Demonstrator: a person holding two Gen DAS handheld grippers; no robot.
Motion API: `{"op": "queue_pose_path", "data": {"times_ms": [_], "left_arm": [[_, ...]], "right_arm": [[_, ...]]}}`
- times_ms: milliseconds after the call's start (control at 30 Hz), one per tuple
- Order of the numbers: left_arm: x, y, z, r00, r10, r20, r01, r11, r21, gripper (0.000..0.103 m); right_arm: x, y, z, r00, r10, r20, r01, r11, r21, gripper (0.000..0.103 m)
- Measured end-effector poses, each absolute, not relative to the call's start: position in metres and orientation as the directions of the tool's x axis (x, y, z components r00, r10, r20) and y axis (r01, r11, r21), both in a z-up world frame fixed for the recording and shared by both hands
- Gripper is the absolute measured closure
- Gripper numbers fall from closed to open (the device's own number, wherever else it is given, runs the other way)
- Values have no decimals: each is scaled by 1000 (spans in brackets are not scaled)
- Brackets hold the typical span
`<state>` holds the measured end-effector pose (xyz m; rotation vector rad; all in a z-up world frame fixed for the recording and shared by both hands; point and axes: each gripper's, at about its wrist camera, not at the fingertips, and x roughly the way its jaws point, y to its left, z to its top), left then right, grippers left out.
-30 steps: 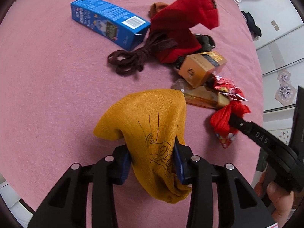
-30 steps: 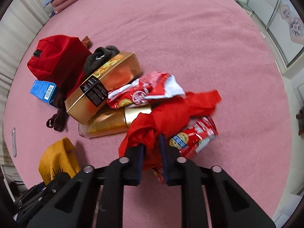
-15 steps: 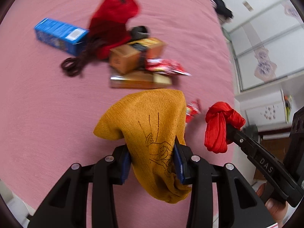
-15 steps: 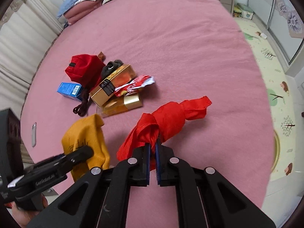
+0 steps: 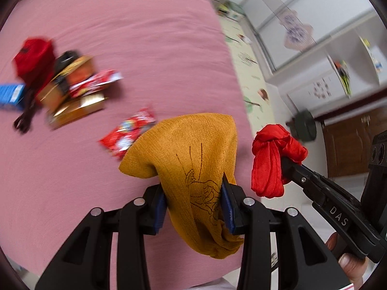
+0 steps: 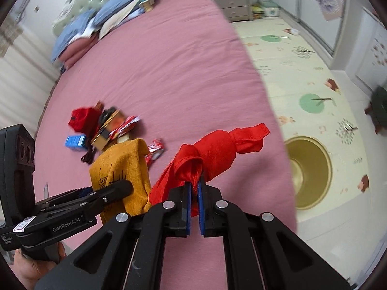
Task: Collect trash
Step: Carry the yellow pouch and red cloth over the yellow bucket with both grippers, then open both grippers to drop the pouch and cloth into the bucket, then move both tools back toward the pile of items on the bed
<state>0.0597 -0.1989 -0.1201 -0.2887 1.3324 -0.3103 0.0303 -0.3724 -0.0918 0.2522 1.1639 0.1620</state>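
Observation:
My left gripper (image 5: 193, 193) is shut on a mustard-yellow knit cloth (image 5: 193, 159) and holds it above the pink bed (image 5: 145, 36); the cloth also shows in the right wrist view (image 6: 121, 169). My right gripper (image 6: 194, 188) is shut on a knotted red cloth (image 6: 212, 149), lifted near the bed's right edge; it also shows in the left wrist view (image 5: 271, 159). A red snack wrapper (image 5: 128, 135) lies on the bed. A gold round bin (image 6: 307, 171) stands on the floor beside the bed.
A blurred pile on the bed holds gold boxes (image 5: 72, 101), a red pouch (image 5: 33, 58), a blue carton (image 5: 9, 94) and a dark cord (image 5: 24, 118). Pillows (image 6: 96, 24) lie at the headboard. A patterned play mat (image 6: 302, 60) covers the floor.
Both grippers have lifted and swung right toward the bed's edge with their cloths. The pile has receded to the left, and the floor and gold bin have come into view.

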Motion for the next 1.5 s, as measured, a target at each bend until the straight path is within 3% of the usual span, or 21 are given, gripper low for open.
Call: {"op": "queue_pose_path", "data": {"times_ms": [633,867,933,1000,1033,1100,1500], "left_arm": [[77,-419,-155,-9,-425,-905,382,835,-396,64],[99,-478,-169,-26,-419,-908,436,812,-387,64],[106,-490,-170,-25,-419,-908,452,805,-384,61],[114,-501,-169,-16,-413,-911,459,806,-373,47],[118,-506,-170,-23,-415,-910,466,801,-377,41],[124,-512,-171,9,-375,-927,473,818,-327,13],[132,-479,-156,71,-350,-934,444,850,-285,13]], "right_arm": [[-26,-560,-109,437,111,-893,374,880,293,98],[-20,-604,-120,441,95,-892,414,861,296,98],[-15,-616,-121,443,86,-892,421,859,292,97],[-12,-625,-121,448,84,-890,430,852,297,90],[-12,-632,-120,454,69,-888,449,843,295,69],[-14,-642,-117,476,36,-878,481,826,295,50],[-4,-637,-104,504,58,-862,457,829,323,51]]}}
